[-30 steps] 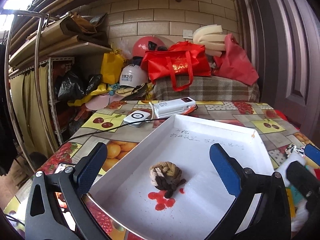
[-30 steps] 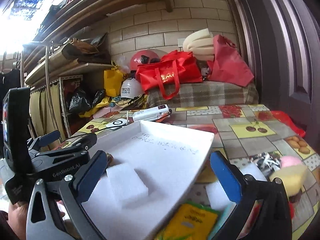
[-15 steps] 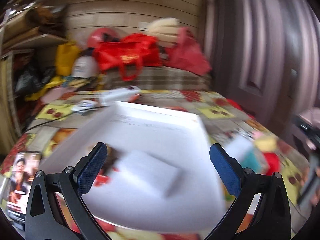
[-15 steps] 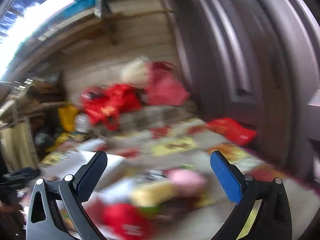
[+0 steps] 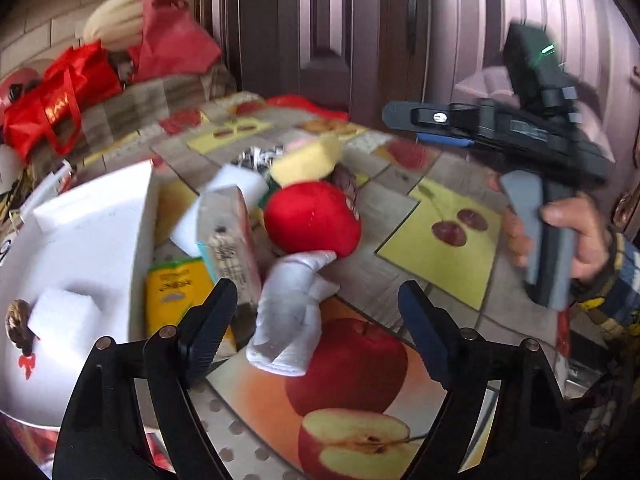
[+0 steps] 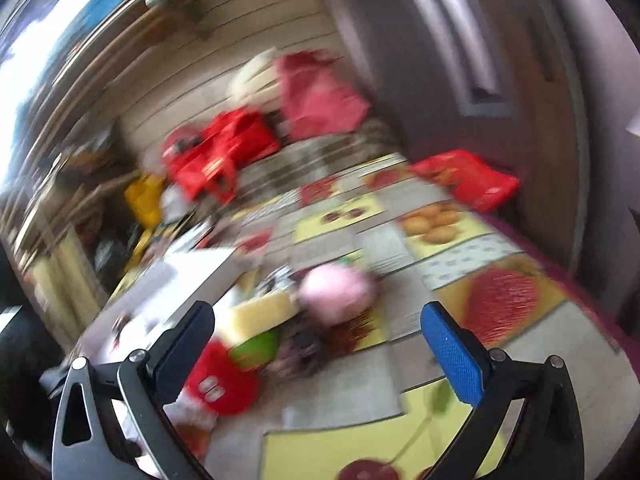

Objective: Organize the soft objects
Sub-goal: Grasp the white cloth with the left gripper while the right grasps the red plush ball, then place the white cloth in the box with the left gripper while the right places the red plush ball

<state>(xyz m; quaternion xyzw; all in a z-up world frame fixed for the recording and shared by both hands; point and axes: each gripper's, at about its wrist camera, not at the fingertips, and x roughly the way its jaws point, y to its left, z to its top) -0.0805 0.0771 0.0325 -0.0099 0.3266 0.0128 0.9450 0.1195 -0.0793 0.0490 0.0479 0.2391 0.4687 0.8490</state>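
Note:
In the left wrist view a pile of soft things lies right of the white tray: a red plush, a yellow sponge, a white foam block and a white cloth piece. My left gripper hovers low over the cloth piece, jaws closing, pads not touching it. In the tray sit a white sponge and a brown braided thing. My right gripper is open and empty above the pink plush, yellow sponge and red plush; that view is blurred.
A hand holds the right gripper's handle at the right. A yellow-green packet and a pinkish box lie against the tray. Red bags sit on a plaid bench behind the table. A door stands beyond the table's far edge.
The left view swung right, from the tray to the pile, and its jaws narrowed. The right view swung right and tilted over the pink and yellow soft things; it stays blurred.

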